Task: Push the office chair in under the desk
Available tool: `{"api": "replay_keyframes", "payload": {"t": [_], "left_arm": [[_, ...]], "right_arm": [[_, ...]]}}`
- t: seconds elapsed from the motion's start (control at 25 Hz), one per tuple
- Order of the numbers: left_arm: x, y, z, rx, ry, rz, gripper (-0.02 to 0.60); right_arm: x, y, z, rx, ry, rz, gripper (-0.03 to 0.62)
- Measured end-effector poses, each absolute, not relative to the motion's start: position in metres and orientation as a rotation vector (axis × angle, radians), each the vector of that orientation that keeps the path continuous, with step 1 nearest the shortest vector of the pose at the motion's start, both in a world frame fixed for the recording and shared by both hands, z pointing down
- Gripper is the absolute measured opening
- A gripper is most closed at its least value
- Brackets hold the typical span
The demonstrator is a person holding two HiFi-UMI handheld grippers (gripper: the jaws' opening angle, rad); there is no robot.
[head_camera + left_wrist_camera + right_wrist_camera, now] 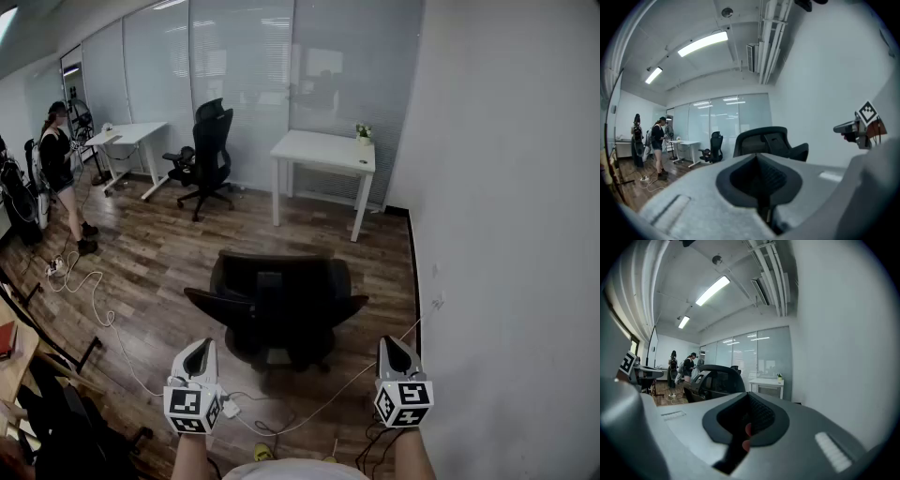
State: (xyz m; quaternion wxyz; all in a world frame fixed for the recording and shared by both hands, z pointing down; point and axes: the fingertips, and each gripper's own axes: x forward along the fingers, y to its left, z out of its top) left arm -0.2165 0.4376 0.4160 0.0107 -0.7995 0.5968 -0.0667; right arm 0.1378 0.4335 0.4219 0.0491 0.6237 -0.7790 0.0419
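Both tongs, the left gripper (201, 351) and the right gripper (395, 347), are pinching shut on nothing. The black office chair (279, 300) is standing just ahead of them, well apart from the white desk (323, 150).

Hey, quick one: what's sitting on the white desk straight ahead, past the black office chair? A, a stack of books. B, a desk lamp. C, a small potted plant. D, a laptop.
C: a small potted plant stands near the far right corner of the white desk, beyond the office chair; nothing else shows on that top.
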Motion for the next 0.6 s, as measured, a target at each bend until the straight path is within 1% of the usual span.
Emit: {"api": "replay_keyframes", "payload": {"t": [0.6], "left_arm": [[-0.223,0.436,0.412,-2.501,1.842,-0.2,-0.002]], "right_arm": [[0.124,0.432,0.42,1.902,-2.383,0.117,0.002]]}}
